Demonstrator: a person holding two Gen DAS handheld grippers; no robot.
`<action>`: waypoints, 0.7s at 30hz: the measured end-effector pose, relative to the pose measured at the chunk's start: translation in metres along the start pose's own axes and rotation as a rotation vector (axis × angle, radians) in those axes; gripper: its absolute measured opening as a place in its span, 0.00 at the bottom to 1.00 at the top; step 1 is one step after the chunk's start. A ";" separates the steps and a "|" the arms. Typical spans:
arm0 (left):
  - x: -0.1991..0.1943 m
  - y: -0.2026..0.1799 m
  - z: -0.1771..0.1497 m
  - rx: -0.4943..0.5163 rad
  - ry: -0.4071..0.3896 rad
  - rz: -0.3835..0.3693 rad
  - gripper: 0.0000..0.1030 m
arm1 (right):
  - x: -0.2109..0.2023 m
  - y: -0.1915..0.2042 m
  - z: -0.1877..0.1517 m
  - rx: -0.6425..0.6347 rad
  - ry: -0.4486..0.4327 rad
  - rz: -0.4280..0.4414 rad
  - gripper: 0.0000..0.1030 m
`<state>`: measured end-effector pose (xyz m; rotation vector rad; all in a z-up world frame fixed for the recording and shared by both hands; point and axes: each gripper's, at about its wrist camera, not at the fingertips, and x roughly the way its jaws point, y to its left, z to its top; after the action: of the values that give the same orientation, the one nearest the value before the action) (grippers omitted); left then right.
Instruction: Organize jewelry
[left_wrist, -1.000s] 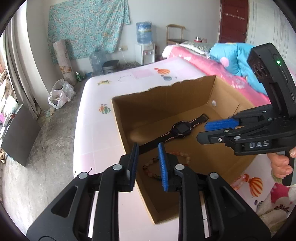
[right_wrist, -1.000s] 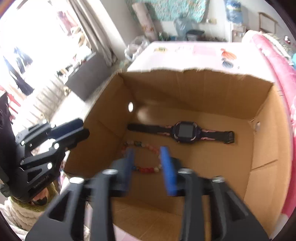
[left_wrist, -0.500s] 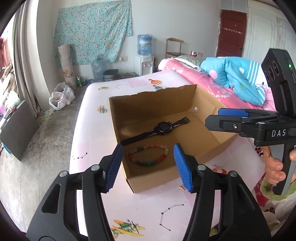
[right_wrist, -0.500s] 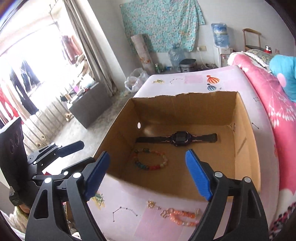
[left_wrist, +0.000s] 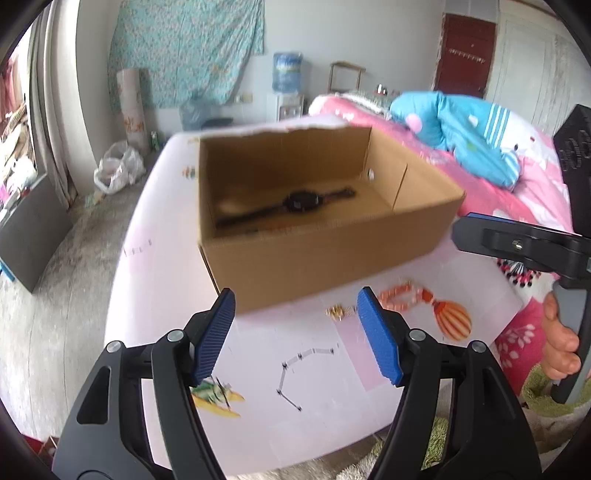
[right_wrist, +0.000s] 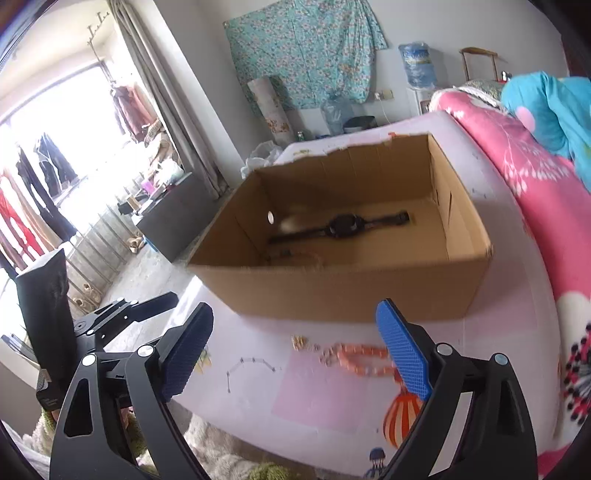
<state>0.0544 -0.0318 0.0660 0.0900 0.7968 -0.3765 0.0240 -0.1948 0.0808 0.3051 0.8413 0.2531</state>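
We have drawn both grippers back from the cardboard box (right_wrist: 343, 288); jaws just spread, nothing between. Watch (right_wrist: 343, 227) lies inside. Orange bead bracelet (right_wrist: 356, 360), lengthwise sideways, sits nearest right gripper (right_wrist: 295, 354); left gripper (left_wrist: 295, 332) apparently farther.
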 end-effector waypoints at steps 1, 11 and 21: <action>0.004 -0.001 -0.004 -0.001 0.015 0.006 0.64 | 0.002 -0.003 -0.007 0.003 0.015 -0.008 0.86; 0.033 -0.019 -0.030 0.058 0.150 0.093 0.69 | 0.013 -0.034 -0.043 0.047 0.102 -0.076 0.86; 0.064 -0.013 -0.045 -0.034 0.258 0.118 0.70 | 0.024 -0.041 -0.068 -0.007 0.174 -0.147 0.86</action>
<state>0.0604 -0.0528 -0.0101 0.1556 1.0477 -0.2420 -0.0078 -0.2133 0.0068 0.2153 1.0297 0.1466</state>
